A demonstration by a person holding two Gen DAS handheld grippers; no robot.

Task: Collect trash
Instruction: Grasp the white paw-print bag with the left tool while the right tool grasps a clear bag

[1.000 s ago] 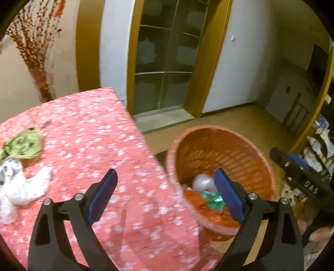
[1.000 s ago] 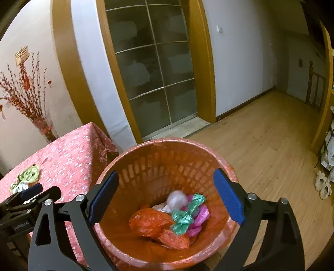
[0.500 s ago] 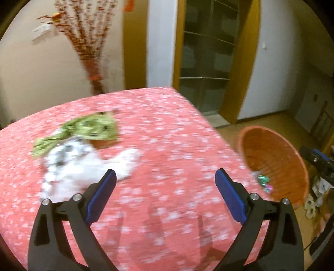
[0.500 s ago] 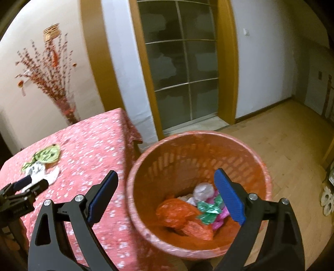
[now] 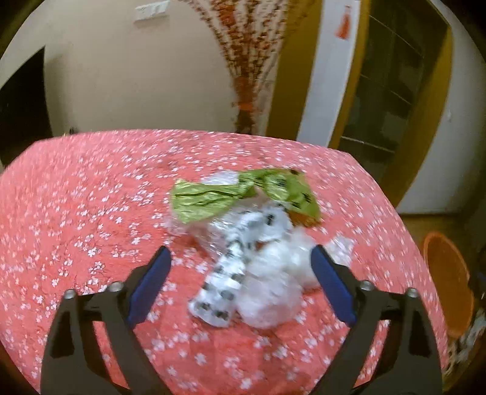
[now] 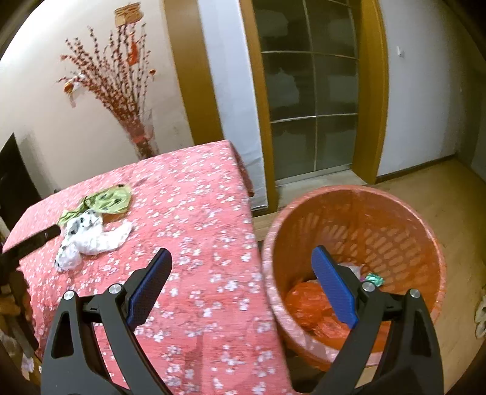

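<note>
A: Nearest first. Left gripper (image 5: 240,279) hung over the bench (image 5: 76,188), jaws spread wide but closing, pads touching nothing. The white crumpled wrapper (image 5: 267,282) with black markings lay on the cloth between and just beyond them, not yet pinched.

B: And the right gripper (image 6: 241,287)?

A: Jaws spread, empty. It straddled the bench edge and the orange basket (image 6: 395,218), one pad seen against the cloth, the other against the basket's inside (nothing between them).

B: Progress?

A: Partly done, by my reading. The basket already held several pieces: red-orange bags (image 6: 306,303), something pale, a scrap of green foil (image 6: 374,279). On the bench two items were left: the white wrapper, and the green wrapper (image 5: 243,194) lying just behind it, touching or overlapping it. Clear film seemed tangled with them; too blurred to separate.

B: So what remained?

A: Pinch the white one, carry it to the basket, then do the same for the green. I saw no other litter on the cloth.

B: Any writing or brands?

A: Dark print on both wrappers, none legible (motion blur in the left view, too small in the right). Farther off, a red hanging ornament (image 6: 129,13) on the wall above the dried branches (image 6: 121,88); no readable characters there either.
</note>
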